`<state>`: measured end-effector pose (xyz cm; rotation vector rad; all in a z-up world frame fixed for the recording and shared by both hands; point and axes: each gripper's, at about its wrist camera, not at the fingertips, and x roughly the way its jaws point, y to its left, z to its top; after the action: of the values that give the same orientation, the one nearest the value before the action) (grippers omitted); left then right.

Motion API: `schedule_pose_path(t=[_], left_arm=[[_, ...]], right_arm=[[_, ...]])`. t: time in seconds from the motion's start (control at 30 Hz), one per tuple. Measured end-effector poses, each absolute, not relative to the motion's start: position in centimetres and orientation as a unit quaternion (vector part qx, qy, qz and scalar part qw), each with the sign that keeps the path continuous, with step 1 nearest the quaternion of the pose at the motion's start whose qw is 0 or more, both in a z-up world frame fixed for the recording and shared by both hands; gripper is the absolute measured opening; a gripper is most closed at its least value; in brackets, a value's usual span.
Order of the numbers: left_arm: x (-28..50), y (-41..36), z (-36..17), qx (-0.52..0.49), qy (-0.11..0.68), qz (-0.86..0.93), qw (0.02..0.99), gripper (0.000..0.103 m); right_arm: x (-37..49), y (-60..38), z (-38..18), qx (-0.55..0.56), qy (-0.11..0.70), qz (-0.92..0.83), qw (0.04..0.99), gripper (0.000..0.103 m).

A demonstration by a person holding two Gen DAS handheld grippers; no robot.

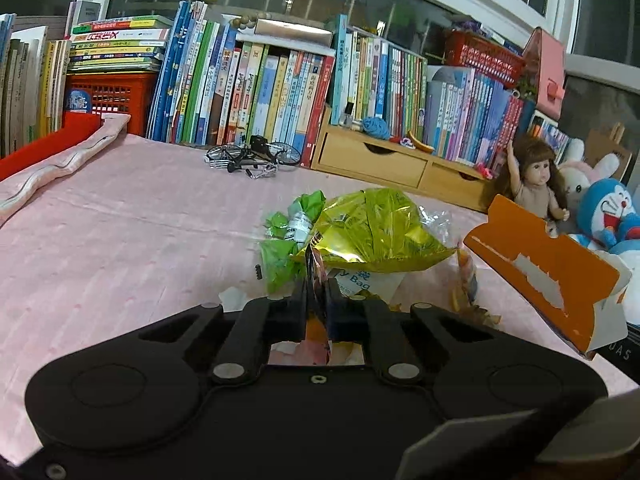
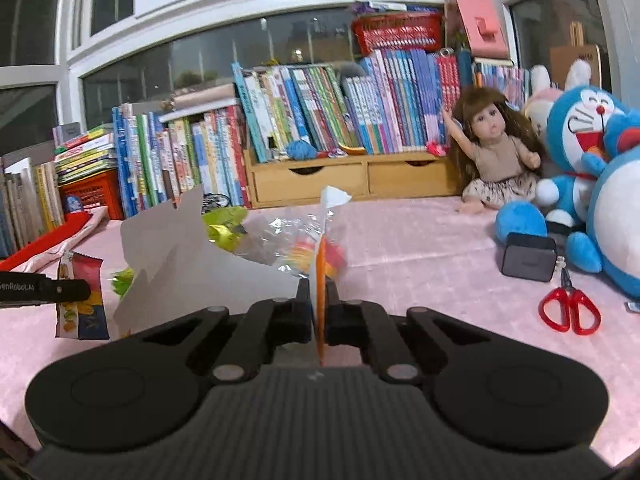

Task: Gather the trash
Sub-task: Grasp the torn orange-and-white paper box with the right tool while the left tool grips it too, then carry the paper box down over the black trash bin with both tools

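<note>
A flat, colourful printed snack wrapper (image 2: 82,296) hung pinched between the closed fingers of the left tool (image 1: 317,280), lifted clear of the pink patterned counter (image 1: 120,232). The right tool (image 2: 319,286) was clamped on the thin edge of a torn orange-and-white cardboard box (image 1: 548,272), which stood tilted above the cloth towards the counter's right side.

Between the two lay the rest of the litter, heaped near the middle of the counter: a crumpled yellow-green foil bag (image 1: 376,232), scrunched bright green wrappers (image 1: 280,256) touching its left side, and clear crinkled plastic film (image 2: 276,240) beside it.

Towards the right edge, red-handled scissors (image 2: 570,312) lay flat near a small black box (image 2: 528,258). Behind them sat a long-haired doll in a beige dress (image 2: 498,152) and a blue-and-white plush cat (image 2: 580,160), with a pink-and-white plush rabbit (image 1: 580,180) between.

Along the far edge ran rows of upright children's books (image 1: 260,92), a wooden two-drawer organiser (image 2: 340,178) and a small black model bicycle (image 1: 252,156) lying on its side.
</note>
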<state>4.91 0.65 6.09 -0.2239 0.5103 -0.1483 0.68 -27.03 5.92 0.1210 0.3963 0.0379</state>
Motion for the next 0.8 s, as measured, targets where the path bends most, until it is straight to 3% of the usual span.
schedule_pose_path(t=[0.5, 0.8], left_arm=[[-3.2, 1.4, 7.6, -0.105, 0.243, -0.108, 0.958, 0.008], [-10.3, 1.3, 5.9, -0.093, 0.282, -0.135, 0.945, 0.008]], right_arm=[[-5.4, -24.7, 5.9, 0.056, 0.207, 0.076, 0.974, 0.008], [-11.0, -23.0, 4.4, 0.04, 0.252, 0.129, 0.958, 0.008]])
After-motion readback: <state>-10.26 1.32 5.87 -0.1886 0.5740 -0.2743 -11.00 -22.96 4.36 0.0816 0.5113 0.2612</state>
